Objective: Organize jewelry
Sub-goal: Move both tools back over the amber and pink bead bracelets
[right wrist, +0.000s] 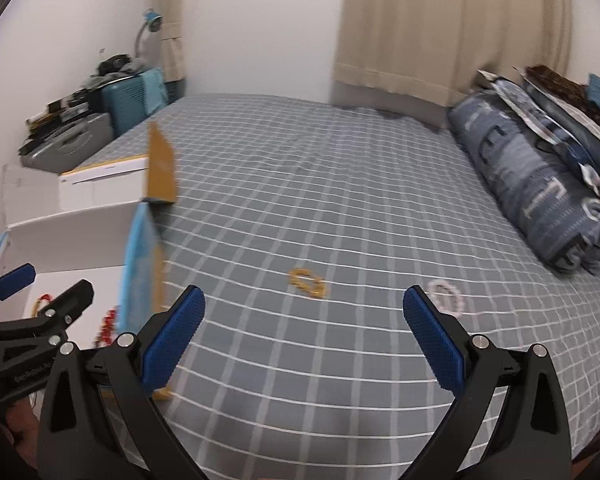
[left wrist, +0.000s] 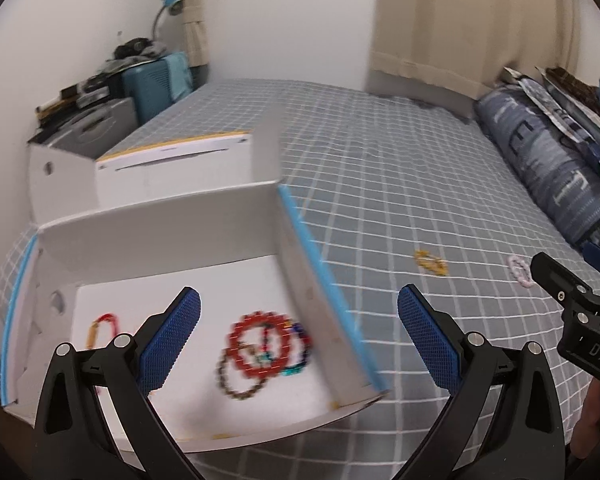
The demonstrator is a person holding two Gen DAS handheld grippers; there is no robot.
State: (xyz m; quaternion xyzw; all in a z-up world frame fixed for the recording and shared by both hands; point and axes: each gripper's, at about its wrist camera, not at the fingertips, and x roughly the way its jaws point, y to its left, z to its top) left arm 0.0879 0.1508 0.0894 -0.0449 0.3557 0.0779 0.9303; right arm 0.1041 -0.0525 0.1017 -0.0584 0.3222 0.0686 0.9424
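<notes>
Both grippers wide open and empty over the checked bedspread, jewelry split between box and bed.

I see my left gripper (left wrist: 299, 326) spread fully above the open white cardboard box (left wrist: 160, 236), holding nothing; inside lie a red bead bracelet (left wrist: 260, 346), a dark bead bracelet (left wrist: 240, 380) and a yellow-red one (left wrist: 102, 328). My right gripper (right wrist: 304, 326) is equally wide and empty, above the bedspread (right wrist: 340, 200), where a gold bracelet (right wrist: 307, 283) and a pale pink bracelet (right wrist: 448, 296) lie apart.
</notes>
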